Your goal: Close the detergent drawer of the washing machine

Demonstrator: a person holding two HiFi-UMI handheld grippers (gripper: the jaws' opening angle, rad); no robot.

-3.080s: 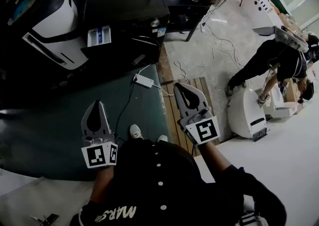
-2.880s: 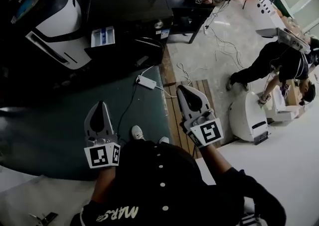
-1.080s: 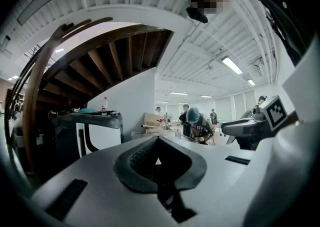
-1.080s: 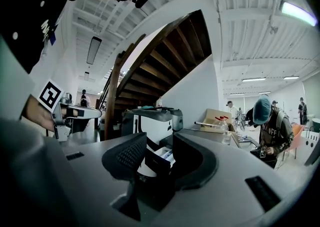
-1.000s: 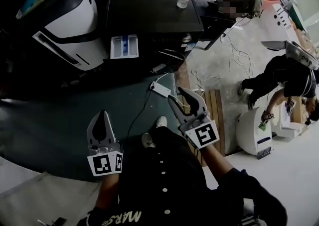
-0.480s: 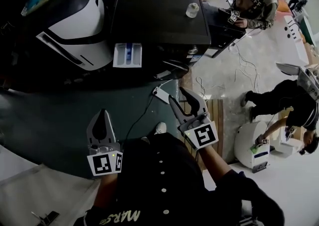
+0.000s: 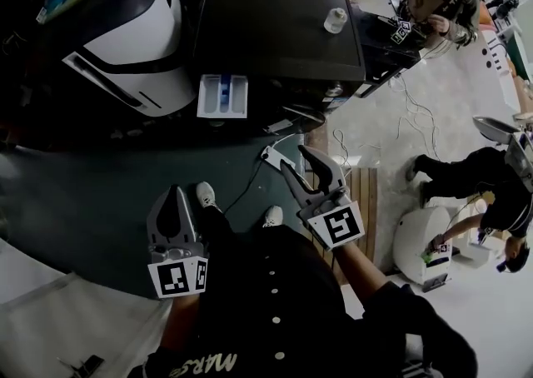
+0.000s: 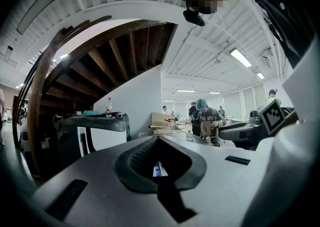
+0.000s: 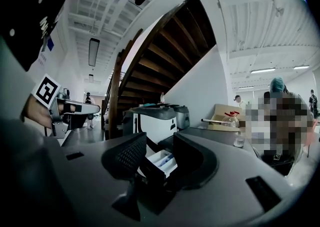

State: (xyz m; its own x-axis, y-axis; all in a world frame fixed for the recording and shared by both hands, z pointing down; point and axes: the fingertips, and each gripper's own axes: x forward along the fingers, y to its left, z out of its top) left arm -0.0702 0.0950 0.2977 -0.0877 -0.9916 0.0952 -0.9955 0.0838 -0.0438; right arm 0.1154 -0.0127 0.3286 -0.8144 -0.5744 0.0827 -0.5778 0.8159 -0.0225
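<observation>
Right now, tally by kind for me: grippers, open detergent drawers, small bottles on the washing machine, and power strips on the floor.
Grippers: 2 (left gripper, right gripper)
Open detergent drawer: 1
Small bottle: 1
Power strip: 1
Total: 5

Head view high above the person, facing steeply down, washing machine [image 7: 279,27] upper centre, well off, left and right gripper views low, level, looking along own jaws, all three views share the open detergent drawer [image 7: 222,96], mid-frame in both gripper views
</observation>
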